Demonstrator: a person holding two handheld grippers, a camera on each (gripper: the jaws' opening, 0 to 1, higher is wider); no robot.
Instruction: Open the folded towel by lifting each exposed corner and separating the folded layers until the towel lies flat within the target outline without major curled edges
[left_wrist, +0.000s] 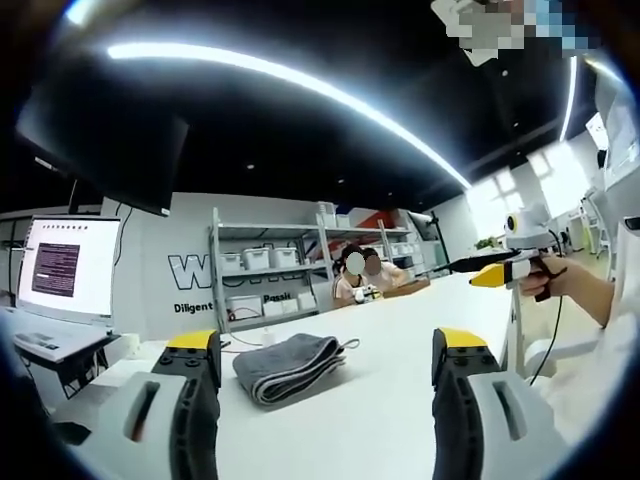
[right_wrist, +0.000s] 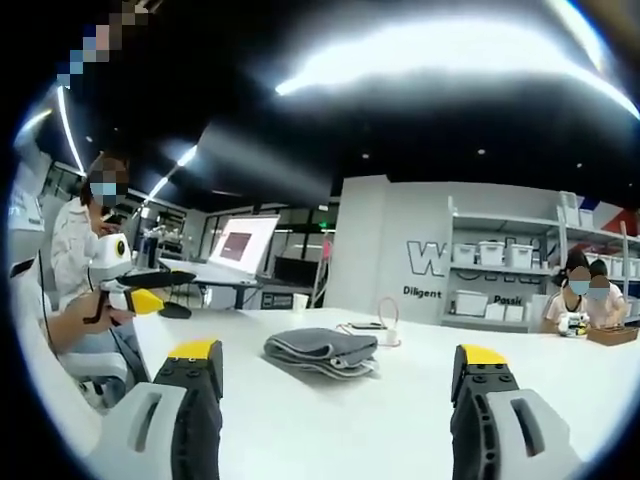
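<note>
The towel (left_wrist: 290, 366) sits folded in a grey bundle on the white table (left_wrist: 400, 400), a little ahead of my left claw (left_wrist: 327, 362) and, in the left gripper view, just toward ten o'clock of the gap between its jaws; in the right gripper view the same towel (right_wrist: 322, 352) lies ahead of my right claw (right_wrist: 337, 372), near eleven o'clock of its gap. Both claws stand wide apart, holding nothing, and neither touches the cloth. I cannot make out a target outline on the table from here. The fold's stacked edges show as pale stripes on the near side, with a small loop or tag trailing at about three o'clock of the bundle in the left gripper view. To do this step well, I judge I should bring one claw low to a free top corner, pinch only the uppermost layer, and keep the other claw ready to pin the layers beneath so the bundle does not slide. Beyond the towel, a small object with a cable (right_wrist: 378, 324) rests on the table, then shelves of white bins (left_wrist: 262, 262), a lit screen (left_wrist: 68, 270), and seated people at the far end.
</note>
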